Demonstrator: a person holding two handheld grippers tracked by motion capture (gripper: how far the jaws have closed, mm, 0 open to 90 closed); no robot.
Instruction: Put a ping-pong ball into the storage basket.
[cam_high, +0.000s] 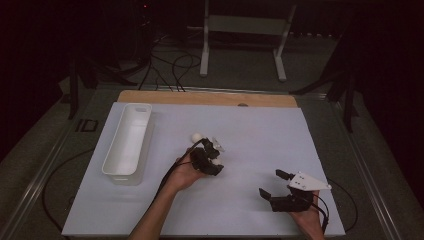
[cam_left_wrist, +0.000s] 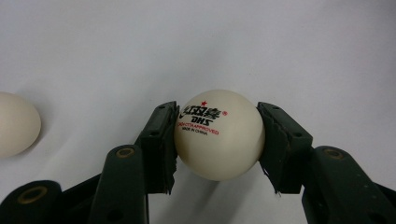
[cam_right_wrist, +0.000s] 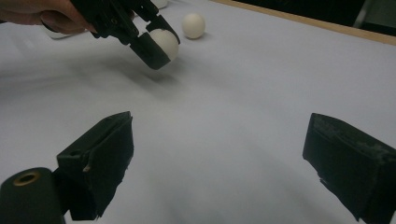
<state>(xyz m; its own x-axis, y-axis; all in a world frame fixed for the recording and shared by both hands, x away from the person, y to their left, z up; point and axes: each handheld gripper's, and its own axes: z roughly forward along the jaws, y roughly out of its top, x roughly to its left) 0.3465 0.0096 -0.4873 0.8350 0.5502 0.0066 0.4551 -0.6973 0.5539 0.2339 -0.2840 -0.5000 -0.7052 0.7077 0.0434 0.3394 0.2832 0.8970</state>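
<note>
Going from the left edge of the worktop (cam_high: 250, 215) to the right, the first thing is the white tray (cam_high: 128, 140). It lies near the left edge with its long axis running from the near side toward the far side, and its hollow looks empty as far as the high view lets me judge.

To the right of the tray, well apart from it, a loose ball (cam_high: 196, 136) rests on the white sheet. Just beside it, a little nearer to the person, is the left gripper (cam_left_wrist: 217, 135). Its fingers (cam_left_wrist: 161, 140) pinch the held ball (cam_left_wrist: 219, 134) from two opposite sides, with the printed mark turned up toward the camera. The right gripper view shows this ball lifted a little above the sheet, with a shadow under it.

The relation that matters for the coming move, I think, is this one: the tray lies to the left of the held ball, toward the left edge, and the left hand (cam_high: 186, 175) is much nearer to it than the other hand. So the ball probably has to travel leftward and come over the tray's long opening.

Further right, near the near right corner, the right gripper (cam_high: 276, 182) waits. Its fingers (cam_right_wrist: 100, 158) are spread wide and hold nothing; they point toward the middle of the worktop.
</note>
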